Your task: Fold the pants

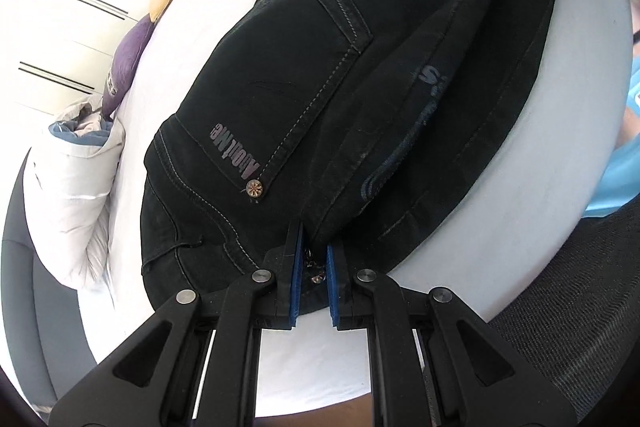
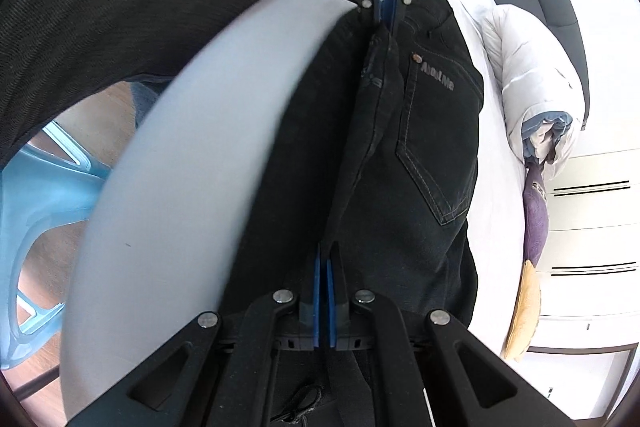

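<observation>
The black pants (image 1: 304, 99) lie lengthwise along the bed's (image 2: 172, 187) near edge, waistband pinched in the left gripper's (image 1: 313, 259) nearly closed jaws, their other end clamped in the right gripper's (image 2: 325, 267) closed jaws, a grey jacket (image 2: 532, 87) beyond

White bed (image 1: 532, 131) w/ black pants (image 1: 280, 75), grey jacket (image 1: 72, 195), pillows (image 1: 128, 47).

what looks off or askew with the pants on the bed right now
Nothing damaged or spilled. The black pants lie folded lengthwise on the white bed, the left gripper at the waistband and the right gripper pinching the fabric.
</observation>
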Motion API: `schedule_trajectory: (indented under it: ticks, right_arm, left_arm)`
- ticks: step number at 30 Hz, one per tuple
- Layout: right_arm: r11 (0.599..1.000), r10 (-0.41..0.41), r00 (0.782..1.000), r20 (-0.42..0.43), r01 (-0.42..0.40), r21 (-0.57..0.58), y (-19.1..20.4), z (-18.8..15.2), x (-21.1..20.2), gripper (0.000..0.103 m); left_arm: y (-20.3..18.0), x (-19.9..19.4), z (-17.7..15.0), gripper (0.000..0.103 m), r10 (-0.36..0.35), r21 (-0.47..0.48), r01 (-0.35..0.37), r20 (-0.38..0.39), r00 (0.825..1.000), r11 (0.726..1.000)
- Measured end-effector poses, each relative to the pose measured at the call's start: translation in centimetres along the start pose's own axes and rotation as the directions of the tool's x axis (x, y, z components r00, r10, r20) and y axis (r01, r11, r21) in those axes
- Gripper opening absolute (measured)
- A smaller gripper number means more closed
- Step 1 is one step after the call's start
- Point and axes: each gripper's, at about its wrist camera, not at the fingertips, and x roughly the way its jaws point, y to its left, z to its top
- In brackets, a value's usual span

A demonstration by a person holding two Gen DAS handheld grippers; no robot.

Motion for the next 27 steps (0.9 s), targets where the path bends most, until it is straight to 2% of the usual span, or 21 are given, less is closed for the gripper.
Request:
schedule_trajectory:
  ticks: [5, 12, 17, 18, 19, 20, 21, 24, 27]
  right_arm:
    - [1.000, -0.013, 1.000, -0.001, 0.013, -0.013, 1.7, 1.1, -0.6, 0.003]
    - [0.999, -0.029, 0.999, -0.014, 0.029, -0.027, 3.6, 1.4, -0.8, 0.004]
    - [0.999, -0.040, 0.999, -0.023, 0.040, -0.016, 3.6, 1.5, -0.4, 0.004]
    - [0.999, -0.051, 0.998, -0.026, 0.050, -0.022, 3.7, 1.5, -0.4, 0.004]
    - [0.998, -0.059, 0.998, -0.028, 0.059, -0.025, 4.2, 1.5, -0.6, 0.004]
    - [0.997, -0.071, 0.997, -0.032, 0.070, -0.030, 4.6, 1.5, -0.6, 0.005]
    - [0.996, -0.081, 0.996, -0.036, 0.080, -0.033, 4.7, 1.5, -0.6, 0.005]
    - [0.994, -0.105, 0.993, -0.051, 0.104, -0.021, 5.2, 1.8, -0.5, 0.006]
    - [0.990, -0.143, 0.987, -0.069, 0.142, -0.026, 5.7, 2.1, -0.3, 0.006]
  left_arm:
    - [-1.1, -0.5, -1.1, 0.009, 0.006, 0.013, -0.006, -0.002, 1.000, 1.000]
    - [-0.1, -0.4, -0.9, 0.011, 0.002, -0.024, -0.002, -0.005, 1.000, 1.000]
    - [0.7, -0.8, -0.8, 0.017, 0.026, 0.005, -0.026, -0.051, 0.998, 1.000]
    - [0.9, -1.3, -1.0, 0.028, 0.014, 0.001, -0.014, -0.062, 0.998, 1.000]
    - [1.3, -1.9, -1.6, 0.054, -0.005, -0.014, 0.003, -0.080, 0.997, 1.000]
    - [1.7, -2.3, -2.0, 0.069, -0.003, -0.022, 0.001, -0.084, 0.997, 1.000]
    - [2.1, -3.0, -2.6, 0.080, 0.013, -0.031, -0.015, -0.073, 0.997, 0.999]
    - [4.4, -4.8, -2.5, 0.080, 0.025, -0.135, -0.032, -0.055, 0.998, 0.990]
    - [6.4, -6.1, -0.1, 0.080, 0.010, -0.277, -0.010, 0.001, 1.000, 0.961]
